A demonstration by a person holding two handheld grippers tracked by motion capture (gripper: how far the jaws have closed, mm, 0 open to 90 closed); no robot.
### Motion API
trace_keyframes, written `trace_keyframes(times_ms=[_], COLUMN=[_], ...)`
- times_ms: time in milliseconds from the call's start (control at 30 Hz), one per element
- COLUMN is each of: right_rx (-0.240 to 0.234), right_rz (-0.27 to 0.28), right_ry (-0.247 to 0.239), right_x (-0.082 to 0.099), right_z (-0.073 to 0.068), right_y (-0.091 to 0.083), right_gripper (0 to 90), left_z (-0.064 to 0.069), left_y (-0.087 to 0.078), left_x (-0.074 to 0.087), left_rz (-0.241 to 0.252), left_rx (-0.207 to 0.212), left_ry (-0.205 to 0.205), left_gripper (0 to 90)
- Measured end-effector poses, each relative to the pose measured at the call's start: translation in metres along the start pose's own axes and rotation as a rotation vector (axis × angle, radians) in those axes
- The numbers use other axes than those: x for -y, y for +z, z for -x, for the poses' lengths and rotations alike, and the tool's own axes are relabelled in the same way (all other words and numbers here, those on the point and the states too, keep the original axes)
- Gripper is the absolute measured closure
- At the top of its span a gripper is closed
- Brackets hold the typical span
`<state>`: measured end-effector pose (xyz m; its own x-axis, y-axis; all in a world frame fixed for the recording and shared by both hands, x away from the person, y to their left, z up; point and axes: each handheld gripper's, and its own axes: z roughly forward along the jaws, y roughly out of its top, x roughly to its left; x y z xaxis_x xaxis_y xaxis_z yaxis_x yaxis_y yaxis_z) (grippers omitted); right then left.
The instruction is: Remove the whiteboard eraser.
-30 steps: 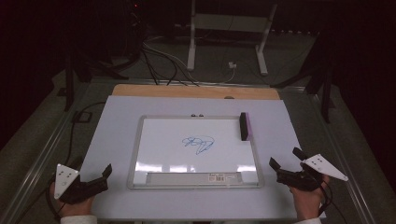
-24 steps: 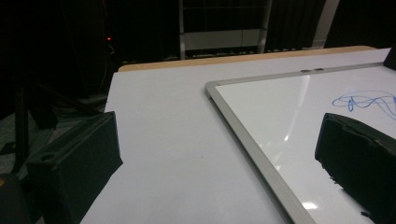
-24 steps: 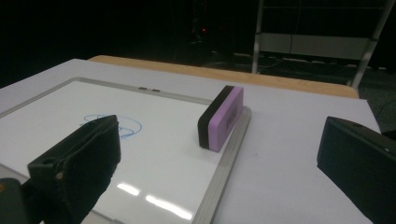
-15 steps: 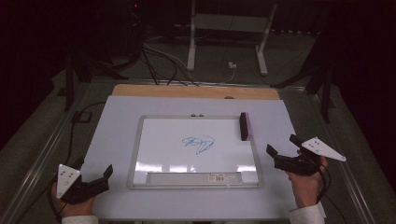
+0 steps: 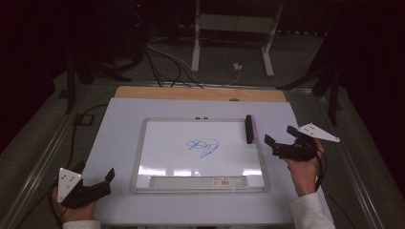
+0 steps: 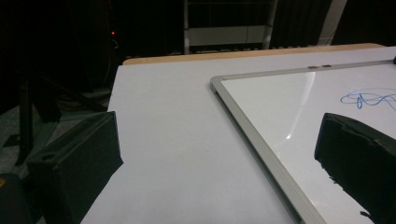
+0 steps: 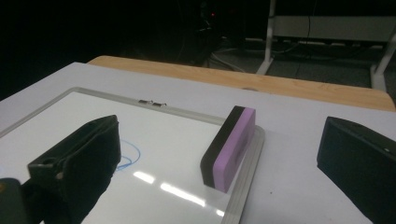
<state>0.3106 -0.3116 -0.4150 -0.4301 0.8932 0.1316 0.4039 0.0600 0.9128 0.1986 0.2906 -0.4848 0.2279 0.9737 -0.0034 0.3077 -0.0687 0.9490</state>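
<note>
The desk carries a whiteboard at frame centre, blue scribble on it. The eraser stands on its right edge; the right tongs, wide, aim there. The left tongs wait wide, lower left.

room: dark | floor: grey (cables trailing) | beyond table: white metal stand

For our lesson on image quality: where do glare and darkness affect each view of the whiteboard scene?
High view: bright glare patches along the whiteboard near edge, surroundings almost black. Left gripper view: a pale streak of reflection on the board, dark background. Right gripper view: glare spots beside the eraser, near jaws softly blurred.
</note>
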Motion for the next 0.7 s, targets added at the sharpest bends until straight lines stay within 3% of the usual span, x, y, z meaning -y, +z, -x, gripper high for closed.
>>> trace_keyframes(times_ms=[267,700], right_rx=[0.002,0.015], right_rz=[-0.054,-0.124], right_ry=[0.053,0.091], right_x=[-0.004,-0.004], right_z=[0.013,0.021], right_y=[0.028,0.061], right_gripper=[0.0,0.0], left_z=[0.001,0.000], left_y=[0.001,0.001], left_x=[0.000,0.001], left_rz=[-0.002,-0.006], left_rx=[-0.004,-0.006], left_ry=[0.000,-0.002], left_gripper=[1.2,1.2])
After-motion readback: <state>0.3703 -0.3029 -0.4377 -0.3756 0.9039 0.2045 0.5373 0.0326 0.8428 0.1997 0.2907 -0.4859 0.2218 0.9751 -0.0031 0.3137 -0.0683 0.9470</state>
